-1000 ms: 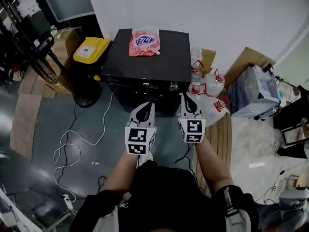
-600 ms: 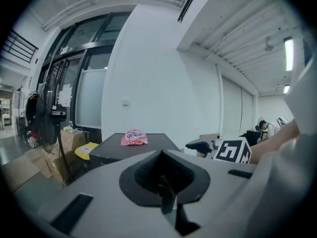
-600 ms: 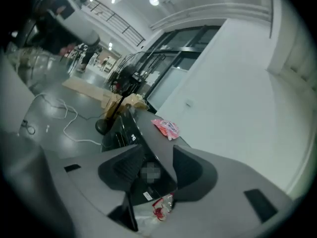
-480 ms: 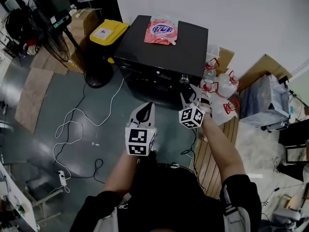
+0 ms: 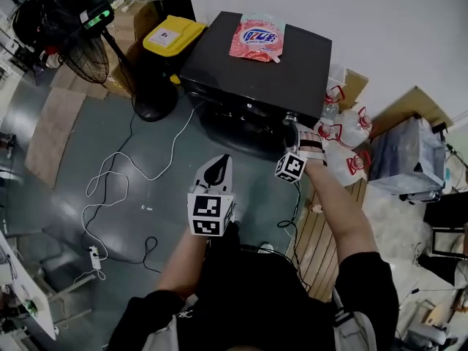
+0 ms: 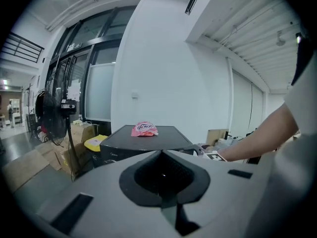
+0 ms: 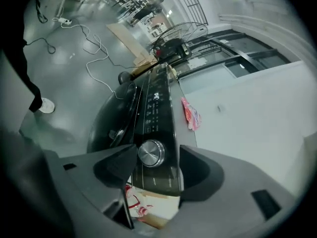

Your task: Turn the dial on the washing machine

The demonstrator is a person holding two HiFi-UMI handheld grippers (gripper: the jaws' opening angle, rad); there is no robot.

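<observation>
Head view: the washing machine (image 5: 256,72) is stood against the wall, with a pink detergent bag (image 5: 256,39) laid on top. The dial (image 5: 290,117) is seen at the right end of the front panel. The right gripper (image 5: 296,131) is held close up to it, rolled so the dial can be straddled. The left gripper (image 5: 219,165) is parked low, well apart from the machine. It is likely not needed for this step.

Left gripper view: the jaws are closed together, nothing held. Machine and bag are seen beyond, with the person's right forearm (image 6: 257,138) reaching across.

Right gripper view: the jaws have just been opening and are spread wide. The dial (image 7: 151,152) is framed between them, no pad is pressed on it, nothing is gripped. The gap is set wider than the dial, presumably so it can be slid over. Approach is judged nearly done. Closing on the dial and twisting are left.
</observation>
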